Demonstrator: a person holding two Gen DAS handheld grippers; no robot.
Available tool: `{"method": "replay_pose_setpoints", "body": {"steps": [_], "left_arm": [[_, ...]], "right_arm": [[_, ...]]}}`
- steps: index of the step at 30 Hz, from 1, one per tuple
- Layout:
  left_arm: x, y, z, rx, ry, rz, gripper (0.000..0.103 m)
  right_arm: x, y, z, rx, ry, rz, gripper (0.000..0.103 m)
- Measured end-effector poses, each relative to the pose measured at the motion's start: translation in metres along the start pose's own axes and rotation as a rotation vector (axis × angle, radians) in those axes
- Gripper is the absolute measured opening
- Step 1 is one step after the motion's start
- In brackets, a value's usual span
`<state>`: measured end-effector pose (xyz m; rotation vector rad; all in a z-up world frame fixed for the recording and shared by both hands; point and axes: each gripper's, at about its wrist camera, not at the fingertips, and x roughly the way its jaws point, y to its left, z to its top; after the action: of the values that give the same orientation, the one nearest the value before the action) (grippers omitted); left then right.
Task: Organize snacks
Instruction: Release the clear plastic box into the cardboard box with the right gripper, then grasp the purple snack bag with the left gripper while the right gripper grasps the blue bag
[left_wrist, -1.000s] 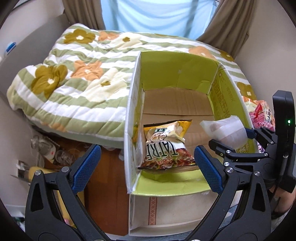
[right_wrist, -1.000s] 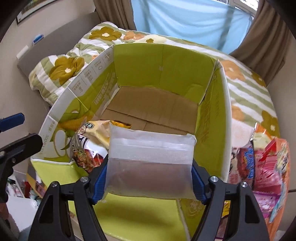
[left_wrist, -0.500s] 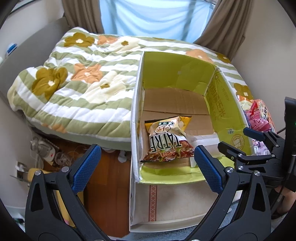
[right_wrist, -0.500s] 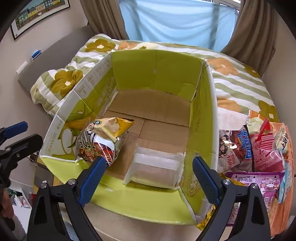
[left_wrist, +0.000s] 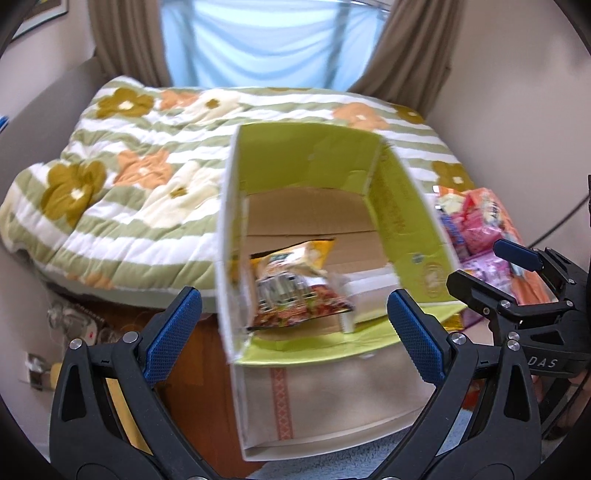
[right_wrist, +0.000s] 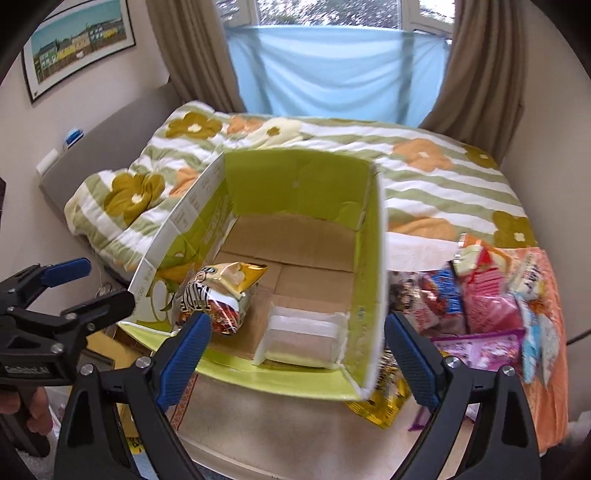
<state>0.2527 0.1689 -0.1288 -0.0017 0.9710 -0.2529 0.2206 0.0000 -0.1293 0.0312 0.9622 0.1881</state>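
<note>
The big green-lined cardboard box (right_wrist: 295, 236) stood open at the foot of the bed, its far end against the flowered quilt (right_wrist: 436, 173), and it now held two things where a second earlier it had held one. The chip bag (right_wrist: 218, 291) lay in the near left corner as before. Beside it, in the near right corner against the box wall, lay the pale clear-wrapped packet (right_wrist: 306, 332), flat on the cardboard floor; a moment before, that packet had been clamped between the right gripper's pads over the box.

Outside the box on the right, the heap of unsorted snacks (right_wrist: 491, 299) sat on an orange cloth, pink and red wrappers mostly, with a gold packet (right_wrist: 384, 402) lower down by the box corner.

The right gripper (right_wrist: 297, 354) had let go and drawn back and upward, its blue pads standing wide apart with nothing between them. The left gripper (left_wrist: 291, 328) hung over the near left edge of the box, jaws likewise apart and empty, having done nothing but drift a little.

So one placement looked finished, to my eye, and the box was still mostly bare floor. The next reach would likely be to the heap on the right, which the right gripper was nearer to.
</note>
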Motion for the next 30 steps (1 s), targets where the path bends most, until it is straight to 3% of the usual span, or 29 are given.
{"method": "replay_pose_setpoints", "body": {"steps": [8, 15, 25, 30], "left_arm": [[-0.003, -0.06, 0.007, 0.095, -0.031, -0.098, 0.1], [0.004, -0.129, 0.007, 0.139, -0.028, -0.128, 0.1], [0.039, -0.233, -0.003, 0.106, 0.041, -0.119, 0.1], [0.063, -0.267, -0.009, 0.058, 0.088, -0.102, 0.1]], "right_arm": [[-0.052, -0.045, -0.017, 0.093, -0.074, -0.081, 0.093], [-0.079, -0.108, -0.032, 0.141, -0.098, -0.121, 0.093], [-0.082, -0.208, -0.051, 0.043, -0.055, -0.112, 0.093], [-0.066, -0.253, -0.06, -0.02, -0.03, -0.062, 0.093]]}}
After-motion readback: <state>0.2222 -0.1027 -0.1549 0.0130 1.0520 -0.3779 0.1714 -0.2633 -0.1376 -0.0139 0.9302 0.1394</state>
